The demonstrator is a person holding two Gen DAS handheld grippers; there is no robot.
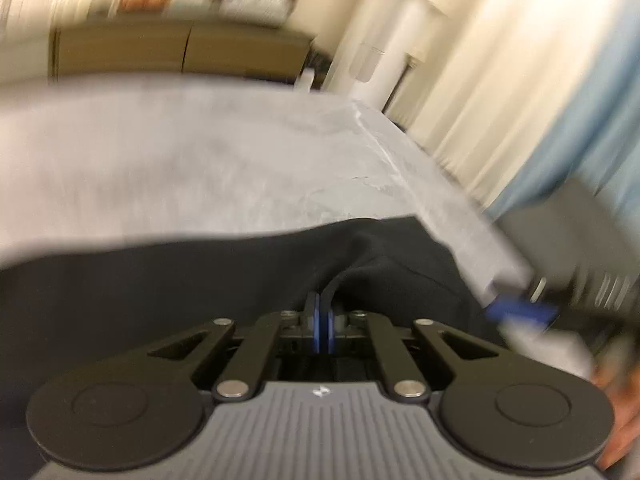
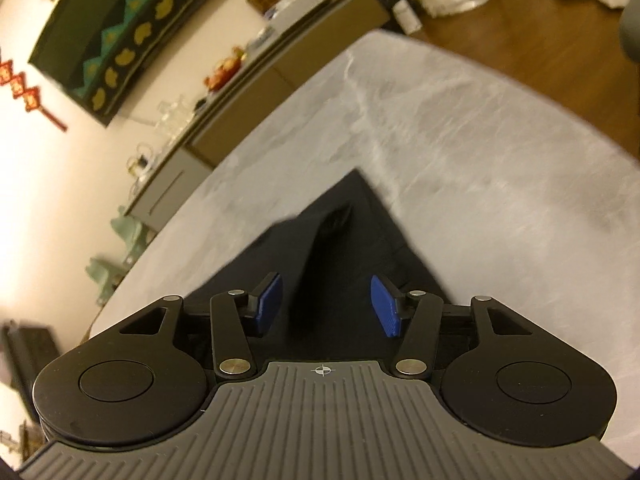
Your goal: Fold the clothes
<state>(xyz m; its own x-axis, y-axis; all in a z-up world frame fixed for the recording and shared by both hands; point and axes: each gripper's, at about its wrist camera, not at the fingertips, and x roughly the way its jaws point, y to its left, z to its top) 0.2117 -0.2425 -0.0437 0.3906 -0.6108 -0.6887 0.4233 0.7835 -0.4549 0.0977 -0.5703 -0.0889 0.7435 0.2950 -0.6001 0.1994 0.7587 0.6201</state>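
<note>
Nearest the left wrist camera, the left gripper [image 1: 323, 316] is seen pressed together, its blue pads pinching a raised fold of the dark garment [image 1: 160, 300]. That garment is spread over the near part of the grey marbled table [image 1: 200, 152], which serves as the landmark. Beyond the table's far edge a brown sideboard [image 1: 180, 52] is made out, blurred. Off the table's right edge, pale curtains [image 1: 500, 80] and a light-blue sleeve [image 1: 580, 128] are noted; below them a second blue-padded tool and part of a hand [image 1: 620, 420] are smeared by motion, so their detail cannot be told.

In the right wrist view, the right gripper [image 2: 326, 304] is held spread, its blue pads [image 2: 269, 302] standing apart on either side of a raised ridge of the dark garment [image 2: 340, 232]. No pad is seen pressing the cloth. The garment's pointed corner lies on the table [image 2: 480, 152], toward its middle. Left of the table the sideboard [image 2: 240, 120] is lined with small objects, and a dark wall hanging [image 2: 120, 40] is seen above it. Wooden floor [image 2: 520, 20] is visible past the table's far right corner.
</note>
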